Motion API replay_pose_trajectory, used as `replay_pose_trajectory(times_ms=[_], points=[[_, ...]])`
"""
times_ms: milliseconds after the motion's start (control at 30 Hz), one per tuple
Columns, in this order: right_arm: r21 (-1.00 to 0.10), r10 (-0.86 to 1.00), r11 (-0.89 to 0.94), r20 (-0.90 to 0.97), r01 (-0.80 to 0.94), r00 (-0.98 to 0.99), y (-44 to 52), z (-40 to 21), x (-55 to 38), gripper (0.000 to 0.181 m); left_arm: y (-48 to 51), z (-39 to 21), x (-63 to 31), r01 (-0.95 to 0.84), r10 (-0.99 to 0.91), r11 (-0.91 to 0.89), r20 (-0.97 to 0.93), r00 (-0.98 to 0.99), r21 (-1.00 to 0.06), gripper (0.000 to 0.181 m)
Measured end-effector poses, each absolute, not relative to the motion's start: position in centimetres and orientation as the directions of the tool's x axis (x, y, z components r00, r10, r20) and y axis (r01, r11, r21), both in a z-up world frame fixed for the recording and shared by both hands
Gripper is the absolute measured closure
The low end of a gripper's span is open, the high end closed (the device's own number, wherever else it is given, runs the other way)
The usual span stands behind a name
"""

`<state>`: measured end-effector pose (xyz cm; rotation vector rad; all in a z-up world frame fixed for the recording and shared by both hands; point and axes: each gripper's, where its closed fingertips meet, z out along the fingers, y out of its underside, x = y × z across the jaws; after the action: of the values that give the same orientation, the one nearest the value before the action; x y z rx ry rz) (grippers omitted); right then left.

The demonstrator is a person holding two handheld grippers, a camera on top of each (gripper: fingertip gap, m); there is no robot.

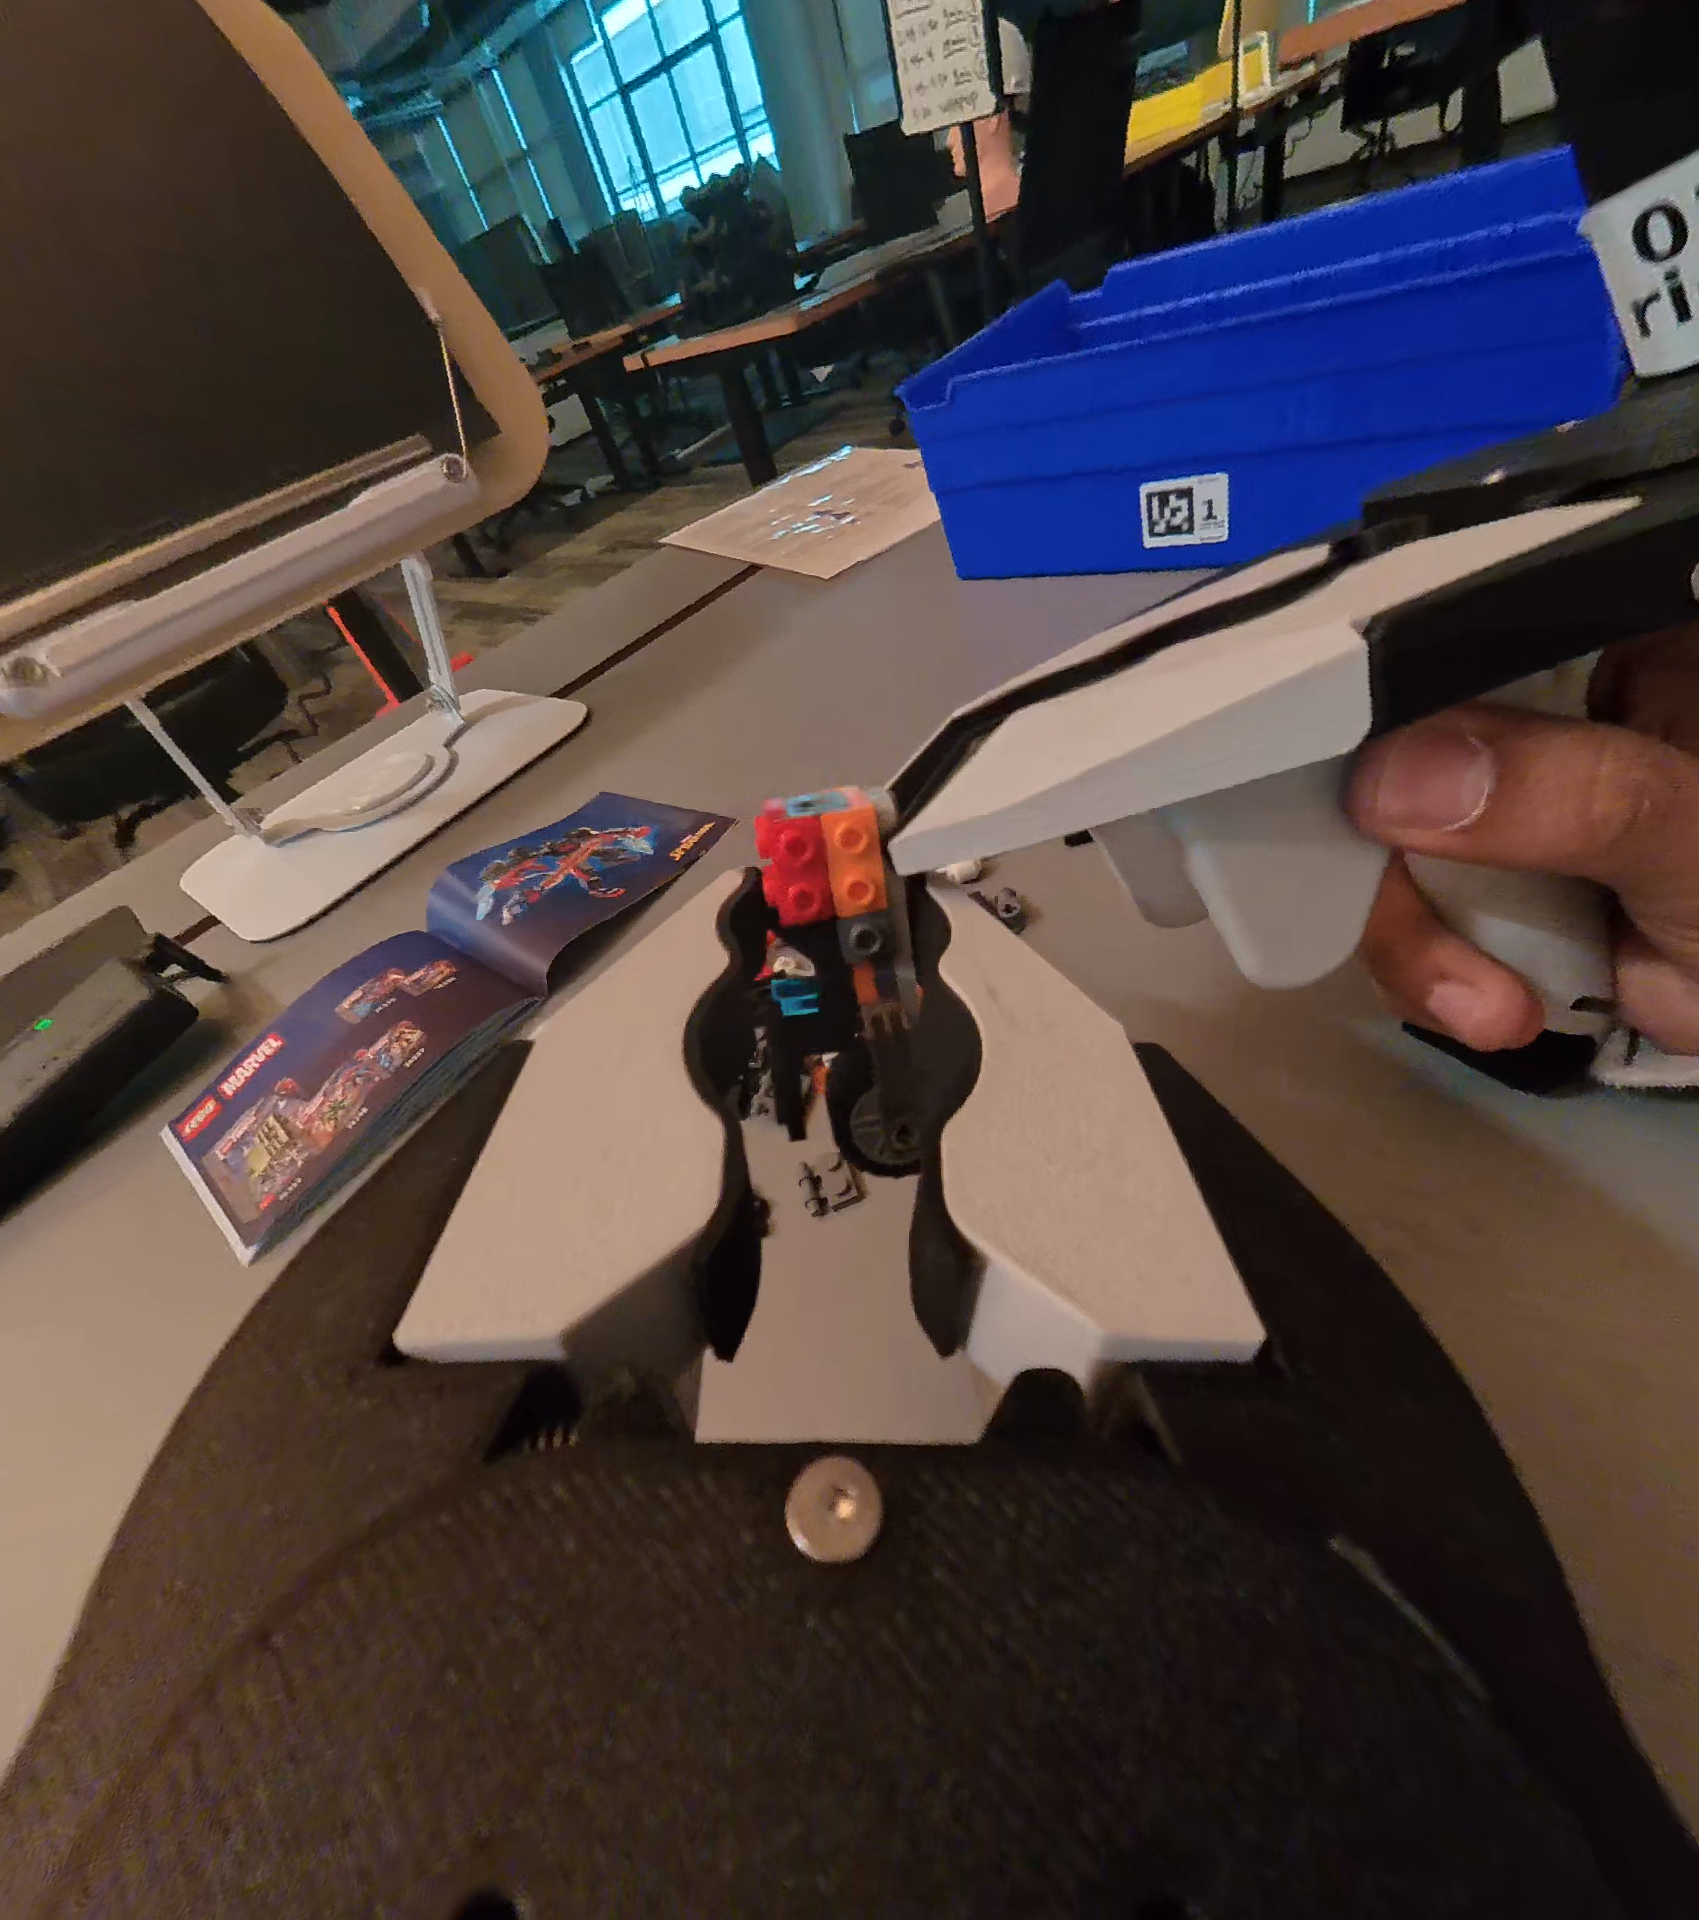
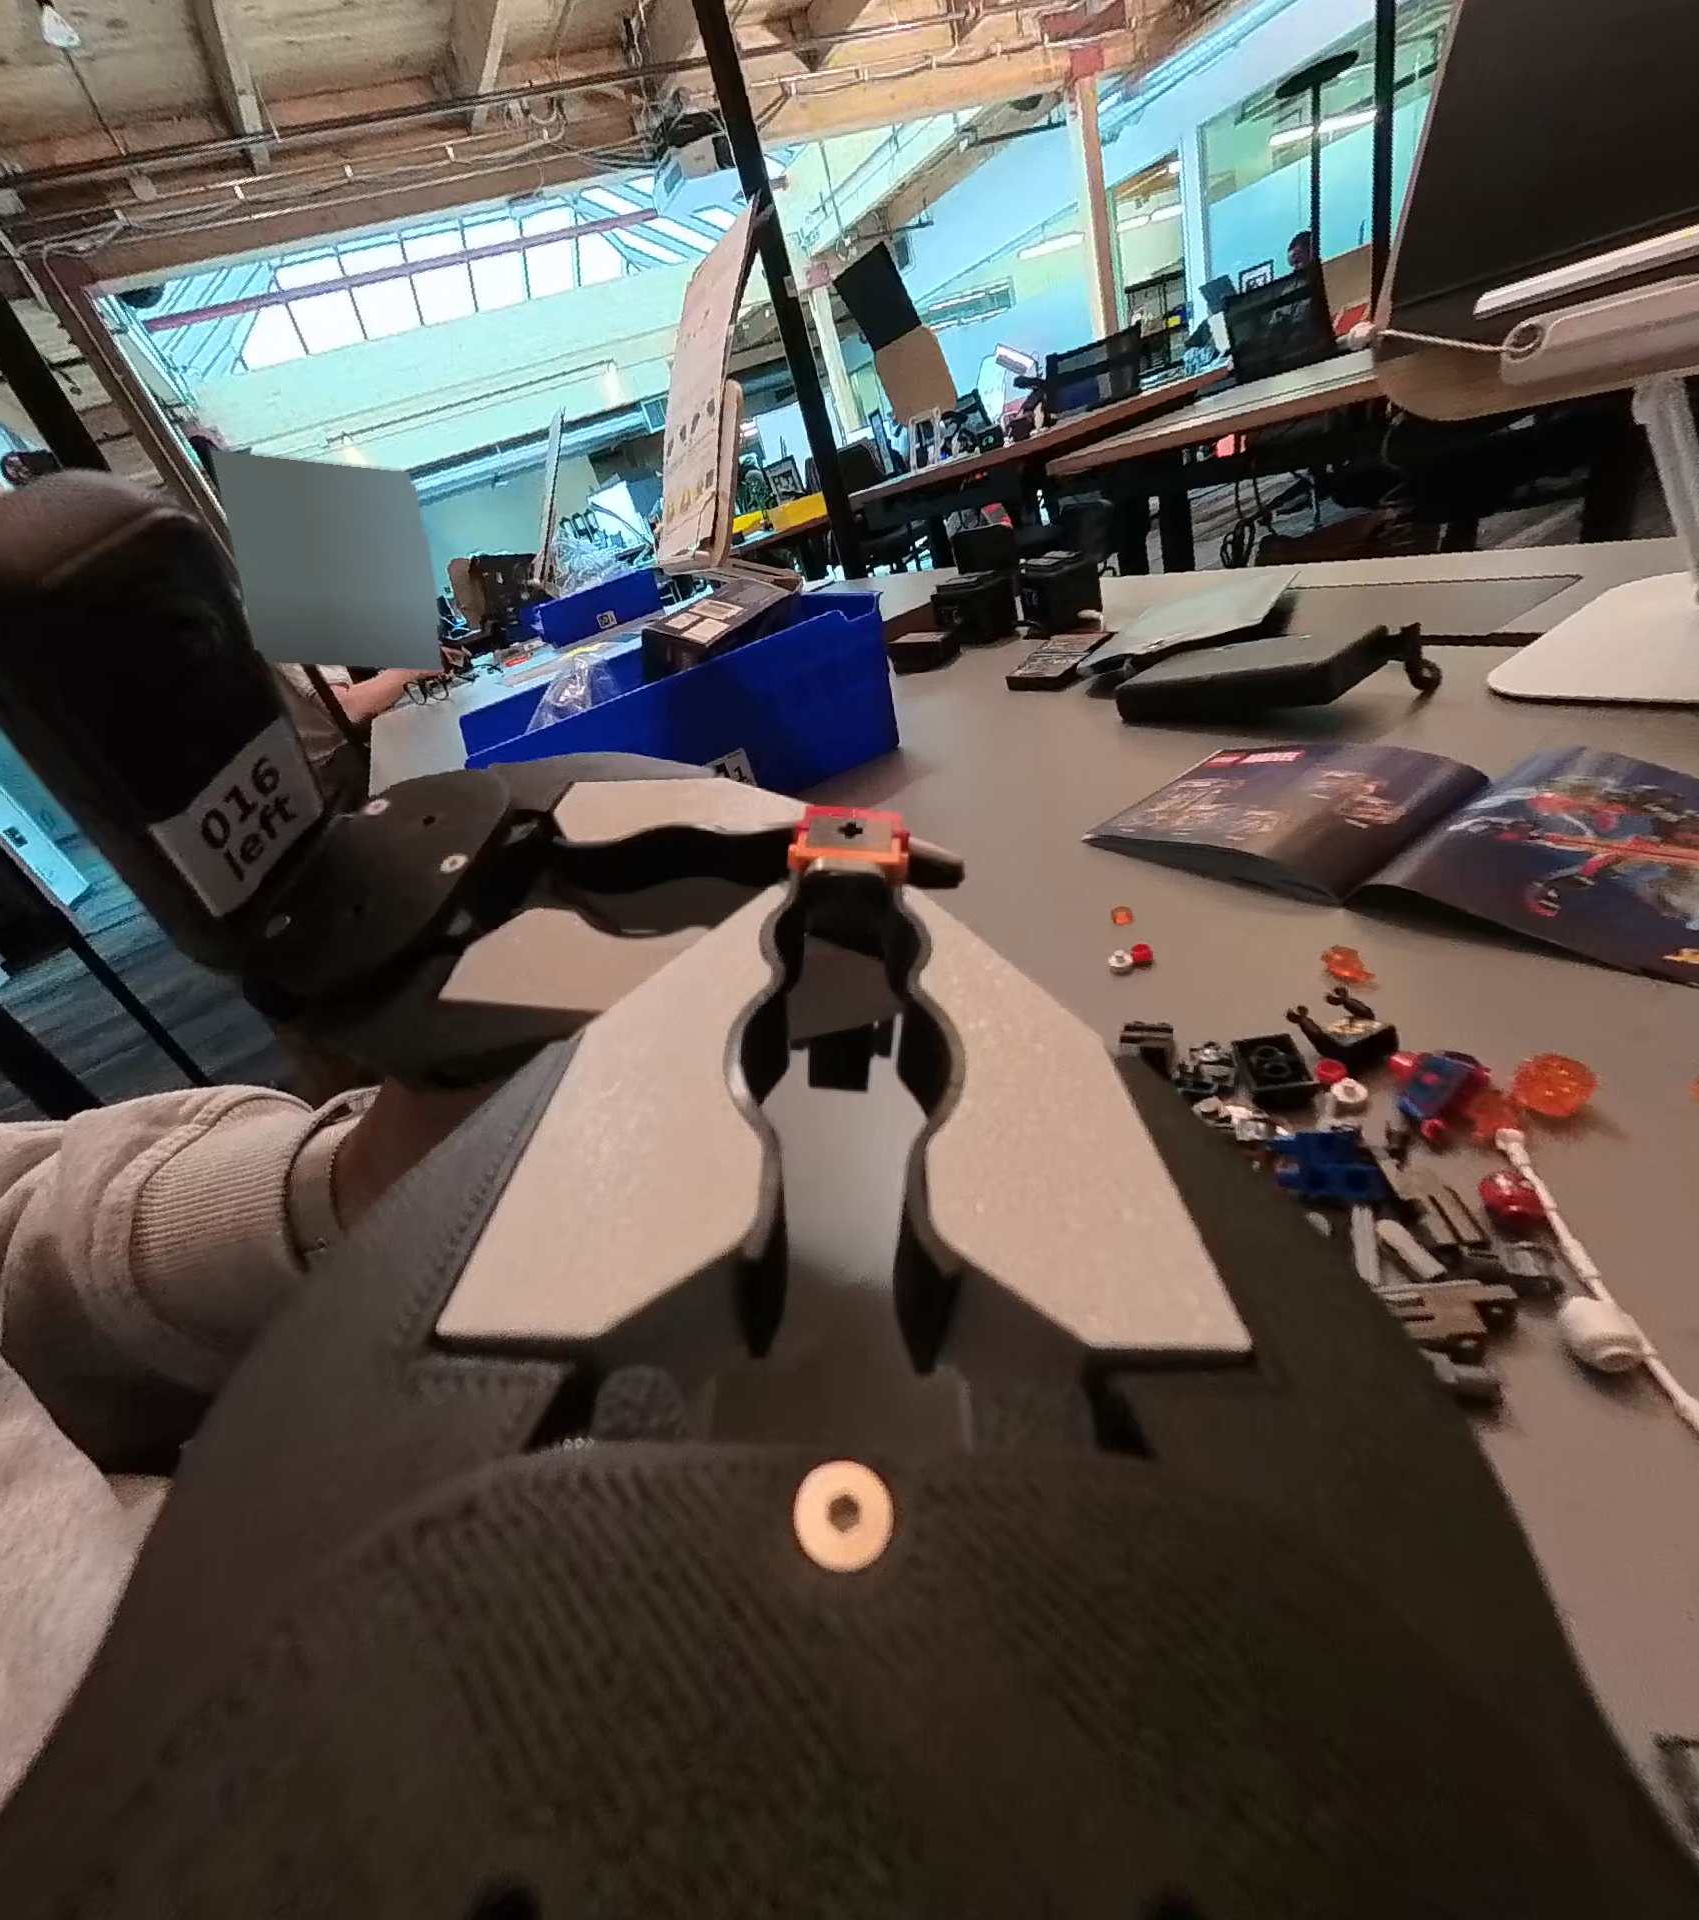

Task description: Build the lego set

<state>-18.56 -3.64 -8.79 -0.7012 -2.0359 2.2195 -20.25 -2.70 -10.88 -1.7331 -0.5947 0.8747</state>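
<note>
The left tool (image 1: 829,925) is closed on a small brick model (image 1: 829,883) of red, orange, grey and black pieces with a dark wheel low down, held upright above the grey table (image 1: 824,644). The right tool (image 1: 902,831) comes in from 3 o'clock in the left wrist view, gripped by a hand (image 1: 1655,862), and its tips pinch the model's top at the orange brick. In the right wrist view the right tool (image 2: 847,883) is clamped on the same model (image 2: 847,840), while the left tool (image 2: 928,862) reaches in from 9 o'clock. An open instruction booklet (image 1: 429,997) lies on the table at 9 o'clock from the model, with a monitor stand (image 1: 377,800) beyond it. A blue bin (image 1: 1260,416) sits at 1 o'clock. Loose brick pieces (image 2: 1396,1122) are scattered on the table at 3 o'clock of the right tool, beside a white cable (image 2: 1655,1382).
</note>
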Motion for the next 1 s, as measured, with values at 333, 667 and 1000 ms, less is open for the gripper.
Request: replay_pose_trajectory(times_ms=[333,667,1000], points=[[-0.949,0.350,-0.131,-0.315,0.286,-0.882,-3.62,-8.96,-18.76,0.168,-2.91,-11.30,-20.58,0.026,0.766,-0.326,-0.249,0.592,-0.945,0.156],[-0.945,0.360,-0.138,-0.326,0.296,-0.874,-3.68,-8.80,-18.86,0.168,-3.11,-11.19,-20.75,0.013,0.772,-0.349,-0.280,0.570,-0.937,0.157],[-0.942,0.350,-0.137,-0.336,0.307,-0.874,-3.51,-8.79,-18.74,0.170,-3.20,-11.22,-20.90,0.028,0.774,-0.326,-0.250,0.582,-0.945,0.156]])
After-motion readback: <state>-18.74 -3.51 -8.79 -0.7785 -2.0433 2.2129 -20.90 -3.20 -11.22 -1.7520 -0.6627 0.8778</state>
